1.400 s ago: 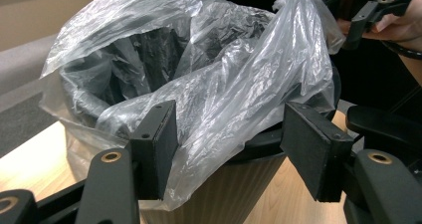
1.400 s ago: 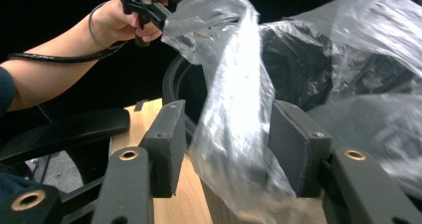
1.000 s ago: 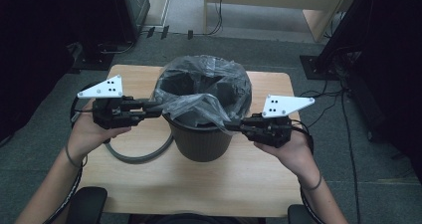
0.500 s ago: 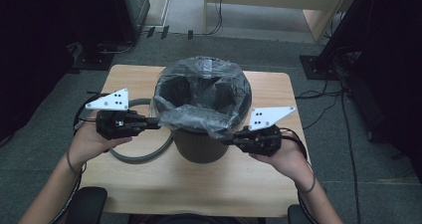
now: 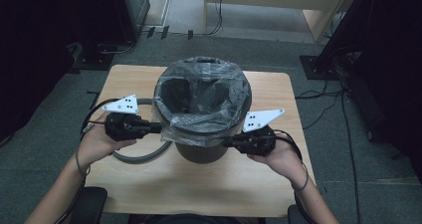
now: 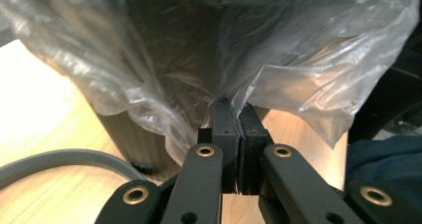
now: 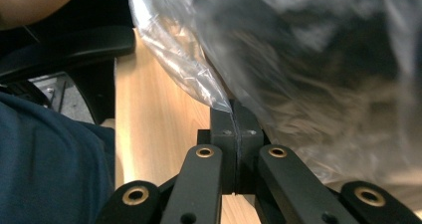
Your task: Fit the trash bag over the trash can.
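A dark round bin (image 5: 201, 152) stands in the middle of the wooden table (image 5: 199, 189), lined with a clear plastic bag (image 5: 201, 92) whose edge is folded over the rim. My left gripper (image 5: 160, 128) is at the bin's left side, shut on the bag's edge (image 6: 259, 84). On the bin's right side my right gripper (image 5: 225, 144) is shut on the bag's edge (image 7: 199, 79) as well. Both hold the film low against the bin's outer wall.
A grey ring (image 5: 139, 157) lies flat on the table left of the bin, partly under my left hand. Dark equipment and cables stand on the floor around the table. A chair armrest (image 7: 74, 45) shows near the table's front edge.
Both grippers have come down along the bin's sides with the bag's edge, drawing the film lower over the rim.
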{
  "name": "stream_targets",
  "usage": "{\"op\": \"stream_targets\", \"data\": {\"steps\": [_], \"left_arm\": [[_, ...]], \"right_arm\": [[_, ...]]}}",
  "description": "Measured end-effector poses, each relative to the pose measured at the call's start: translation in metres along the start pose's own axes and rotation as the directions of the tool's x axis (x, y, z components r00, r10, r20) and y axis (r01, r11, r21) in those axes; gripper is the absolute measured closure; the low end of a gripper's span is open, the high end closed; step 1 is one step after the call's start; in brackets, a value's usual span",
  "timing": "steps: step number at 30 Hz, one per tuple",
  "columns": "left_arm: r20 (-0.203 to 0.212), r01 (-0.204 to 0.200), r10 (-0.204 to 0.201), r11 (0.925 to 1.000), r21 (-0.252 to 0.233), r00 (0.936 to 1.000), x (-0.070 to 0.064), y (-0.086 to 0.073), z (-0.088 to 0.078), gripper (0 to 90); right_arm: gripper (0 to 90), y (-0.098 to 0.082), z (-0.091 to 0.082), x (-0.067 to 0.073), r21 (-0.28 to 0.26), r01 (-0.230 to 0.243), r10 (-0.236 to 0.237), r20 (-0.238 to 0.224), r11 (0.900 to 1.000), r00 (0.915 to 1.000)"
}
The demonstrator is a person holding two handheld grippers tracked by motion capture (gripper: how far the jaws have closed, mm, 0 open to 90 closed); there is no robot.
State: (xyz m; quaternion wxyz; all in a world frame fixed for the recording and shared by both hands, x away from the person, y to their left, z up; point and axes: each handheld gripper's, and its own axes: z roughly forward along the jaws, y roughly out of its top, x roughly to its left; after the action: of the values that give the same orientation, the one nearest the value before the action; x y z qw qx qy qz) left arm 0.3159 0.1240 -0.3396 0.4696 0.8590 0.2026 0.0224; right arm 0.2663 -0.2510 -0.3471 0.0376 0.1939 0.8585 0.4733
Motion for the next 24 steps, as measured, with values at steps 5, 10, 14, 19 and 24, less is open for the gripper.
{"op": "stream_targets", "data": {"steps": [5,10,14,19,24], "left_arm": [[0.029,0.014,-0.013,0.9982,-0.058,0.9995,-0.001,0.003,-0.012,77.4],[0.037,0.005,-0.002,0.9968,-0.080,0.9993,-0.002,0.004,-0.026,65.0],[0.020,0.010,-0.008,0.9949,-0.100,0.9998,0.000,0.003,-0.037,60.8],[-0.017,0.006,-0.009,0.9884,-0.152,0.9998,0.007,0.011,-0.052,57.6],[-0.042,0.010,-0.017,0.9858,-0.168,0.9990,0.018,0.023,-0.051,56.6]], "right_arm": [[82.1,-0.001,-0.014,-0.003,-0.050,-0.019,0.018,-0.019,0.999,0.9997],[65.7,0.000,-0.033,0.003,-0.079,0.023,-0.024,-0.011,0.997,0.9996],[60.7,-0.002,-0.051,0.003,-0.118,0.031,-0.029,0.018,0.993,0.9994],[60.0,0.003,-0.070,-0.001,-0.186,0.048,-0.031,0.095,0.981,0.9950],[60.3,0.015,-0.075,-0.014,-0.240,0.050,-0.013,0.152,0.970,0.9883]]}}
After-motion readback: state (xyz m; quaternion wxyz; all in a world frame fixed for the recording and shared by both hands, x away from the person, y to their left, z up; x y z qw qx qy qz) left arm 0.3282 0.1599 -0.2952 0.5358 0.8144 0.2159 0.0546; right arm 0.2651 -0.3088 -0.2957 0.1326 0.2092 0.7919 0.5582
